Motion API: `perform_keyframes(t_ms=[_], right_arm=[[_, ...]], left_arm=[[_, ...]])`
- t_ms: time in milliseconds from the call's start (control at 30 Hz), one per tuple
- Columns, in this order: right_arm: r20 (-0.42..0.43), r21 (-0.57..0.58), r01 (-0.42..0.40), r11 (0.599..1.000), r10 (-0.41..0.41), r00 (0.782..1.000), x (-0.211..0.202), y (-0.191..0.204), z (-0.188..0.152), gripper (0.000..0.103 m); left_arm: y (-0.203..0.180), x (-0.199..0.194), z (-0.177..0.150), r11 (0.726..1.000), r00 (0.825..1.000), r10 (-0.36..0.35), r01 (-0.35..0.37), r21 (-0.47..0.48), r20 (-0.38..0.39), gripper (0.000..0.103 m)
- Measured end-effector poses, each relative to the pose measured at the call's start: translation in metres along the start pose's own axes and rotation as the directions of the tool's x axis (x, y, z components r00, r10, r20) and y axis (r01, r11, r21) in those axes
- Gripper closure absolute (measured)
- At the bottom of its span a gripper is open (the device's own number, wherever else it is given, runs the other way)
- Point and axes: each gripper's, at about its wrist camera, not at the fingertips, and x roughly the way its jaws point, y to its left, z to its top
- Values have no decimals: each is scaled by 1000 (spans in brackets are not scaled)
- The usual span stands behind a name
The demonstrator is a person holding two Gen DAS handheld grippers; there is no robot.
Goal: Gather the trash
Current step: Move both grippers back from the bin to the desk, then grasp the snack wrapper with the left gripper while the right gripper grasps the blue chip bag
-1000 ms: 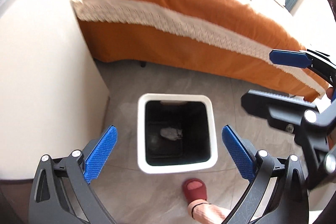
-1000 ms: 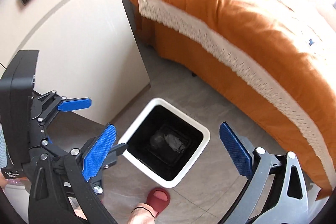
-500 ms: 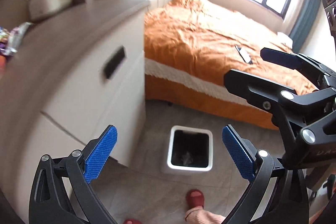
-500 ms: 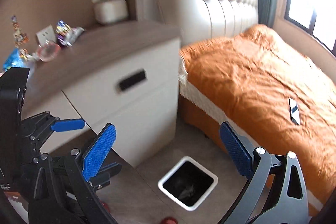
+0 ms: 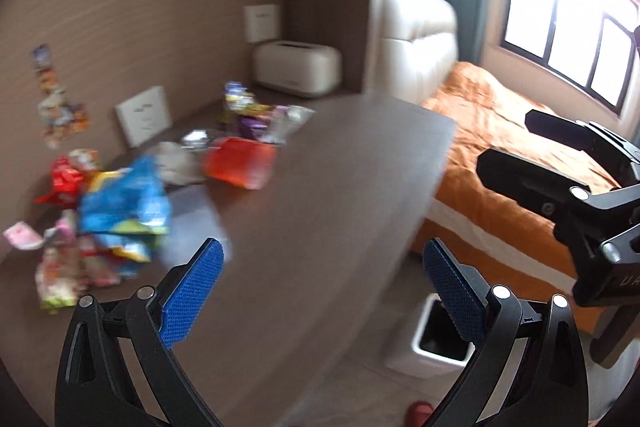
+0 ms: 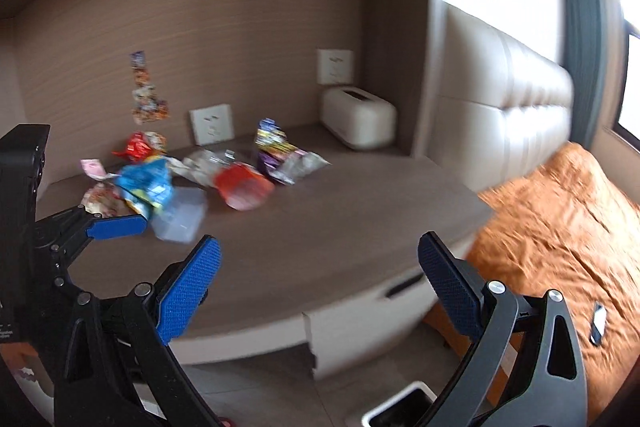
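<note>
Left wrist view: the left gripper [image 5: 324, 277] is held with its jaws wide apart and nothing between them, above the brown top of a bedside cabinet [image 5: 320, 195]. Ahead of the left jaw and off to its left side, a blurred heap of trash [image 5: 120, 203] is spread over the cabinet top: a blue wrapper [image 5: 124, 199], an orange-red packet [image 5: 240, 159], a red wrapper [image 5: 64, 183] and paler pieces further left. Beyond the heap, a cream box [image 5: 298, 67] is seen against the wall. Just behind the right jaw and below it, a white bin [image 5: 436, 343] stands on the floor beside the cabinet, and part of the right gripper [image 5: 560, 187] is seen above that jaw, in front of an orange bed [image 5: 500, 131]. In the right wrist view, the right gripper [image 6: 320, 277] is likewise spread wide and empty over the cabinet edge. The trash lies ahead of its left jaw, a clear plastic piece [image 6: 180, 211] being nearest to the pad. The left gripper is seen at the far left of that jaw, one blue pad showing. The bin's rim is seen low between the jaws, at the bottom edge.
</note>
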Motion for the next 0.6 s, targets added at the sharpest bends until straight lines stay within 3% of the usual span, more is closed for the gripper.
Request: perform_keyframes(t_ms=[267,600], right_arm=[[13,-90,-162,983,163,986,37,82,37,5],[-90,-96,-248,964,239,967,110,167,43,5]], left_arm=[[122,-38,-9,976,981,193,-190,-107,17,5],[223,-28,-34,949,965,261,-263,-172,-38,5]])
